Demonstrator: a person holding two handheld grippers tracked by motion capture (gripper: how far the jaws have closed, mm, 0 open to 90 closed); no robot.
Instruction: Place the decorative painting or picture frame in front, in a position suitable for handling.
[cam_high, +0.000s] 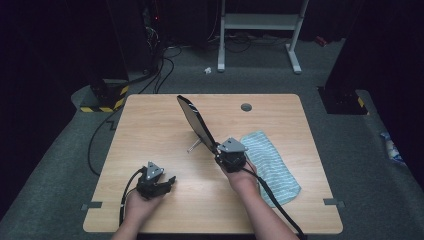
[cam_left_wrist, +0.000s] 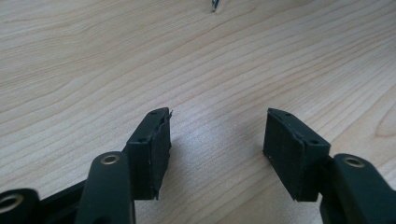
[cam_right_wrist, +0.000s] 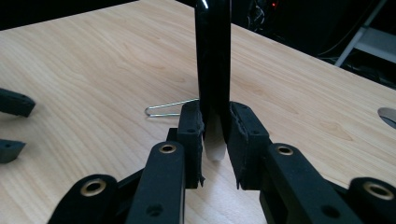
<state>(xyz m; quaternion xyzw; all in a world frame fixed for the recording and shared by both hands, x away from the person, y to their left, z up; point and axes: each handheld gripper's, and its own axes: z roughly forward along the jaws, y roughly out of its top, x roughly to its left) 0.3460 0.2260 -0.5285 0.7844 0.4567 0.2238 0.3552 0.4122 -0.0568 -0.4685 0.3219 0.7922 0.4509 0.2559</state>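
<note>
At table centre, our right gripper (cam_right_wrist: 214, 140) clamps a flat black panel (cam_high: 196, 122) with wire stand (cam_right_wrist: 164, 109) — edge grip may slip; left gripper (cam_left_wrist: 217, 140) wide, empty.

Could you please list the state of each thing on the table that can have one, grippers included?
right gripper: shut on the black framed panel's lower edge.
black framed panel: standing on edge, tilted, its wire stand folded out onto the table.
left gripper: open, nothing between its jaws, over bare table.
striped cloth: lying flat, loosely folded, beside the right hand.
</note>
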